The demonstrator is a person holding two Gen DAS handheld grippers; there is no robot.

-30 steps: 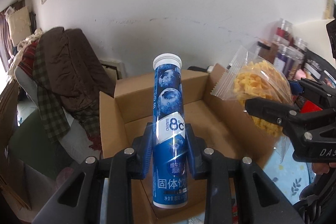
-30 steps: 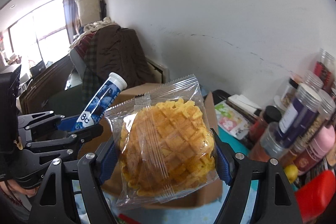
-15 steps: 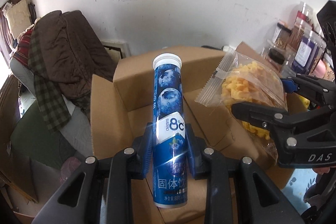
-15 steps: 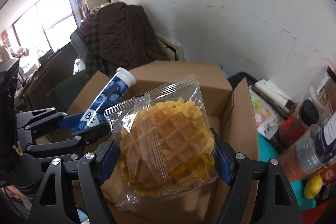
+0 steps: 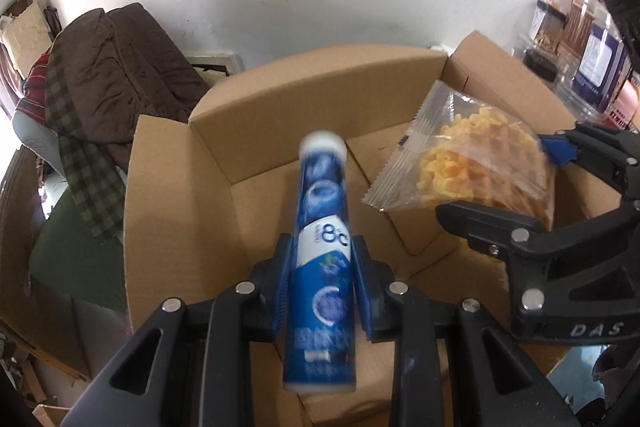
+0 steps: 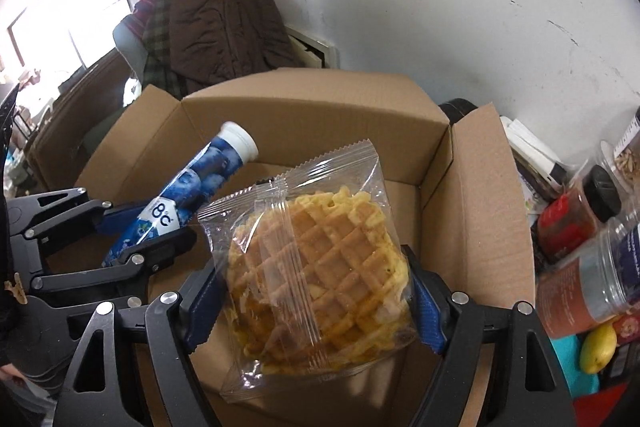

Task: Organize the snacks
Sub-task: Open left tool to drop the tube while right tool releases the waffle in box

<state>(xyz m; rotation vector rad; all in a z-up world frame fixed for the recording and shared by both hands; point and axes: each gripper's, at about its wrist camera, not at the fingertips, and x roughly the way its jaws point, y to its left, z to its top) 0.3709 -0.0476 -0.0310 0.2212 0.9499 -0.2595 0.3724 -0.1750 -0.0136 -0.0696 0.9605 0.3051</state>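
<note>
My left gripper is shut on a blue blueberry tablet tube with a white cap, held over the open cardboard box; the tube is motion-blurred. The tube and left gripper also show in the right wrist view. My right gripper is shut on a clear waffle packet, held above the box on its right side. The packet and right gripper show at the right of the left wrist view.
Jars and spice bottles stand right of the box, with a yellow lemon-shaped item on a teal cloth. A chair draped with a brown coat stands left of the box. A white wall rises behind.
Both grippers have moved forward and down over the box, still holding the tube and the waffle packet. The box's inside now fills more of both views.
</note>
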